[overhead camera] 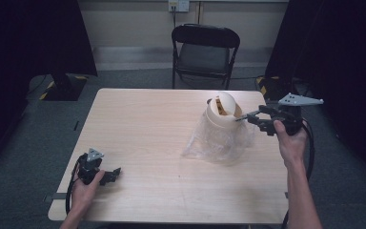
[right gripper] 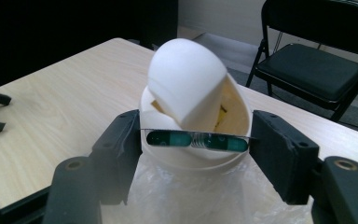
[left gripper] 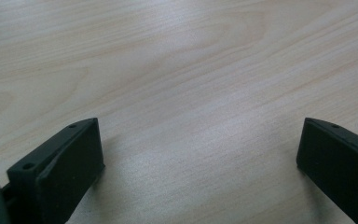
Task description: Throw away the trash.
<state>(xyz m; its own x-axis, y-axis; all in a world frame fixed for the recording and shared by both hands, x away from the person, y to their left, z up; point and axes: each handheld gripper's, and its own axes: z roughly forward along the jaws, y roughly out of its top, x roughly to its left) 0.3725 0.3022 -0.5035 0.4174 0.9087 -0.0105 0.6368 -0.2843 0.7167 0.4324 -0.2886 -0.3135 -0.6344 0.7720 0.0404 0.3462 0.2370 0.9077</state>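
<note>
Our right hand-held gripper [right gripper: 196, 140] pinches a foil strip of green capsules [right gripper: 196, 140] by its edges above the small white swing-lid bin [right gripper: 193, 154]. If it buckles, it may slip and miss. The left hand-held gripper [left gripper: 200, 154] sits wide open, empty, on the tabletop [left gripper: 191, 70].

Black folding chair [overhead camera: 205, 52] by pale wall [overhead camera: 133, 24], grey carpet floor [overhead camera: 19, 157], dark curtains [overhead camera: 28, 38]

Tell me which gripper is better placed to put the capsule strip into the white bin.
Right. The right gripper holds the capsule strip just before the white bin; the left gripper rests open on the table, far away.
</note>
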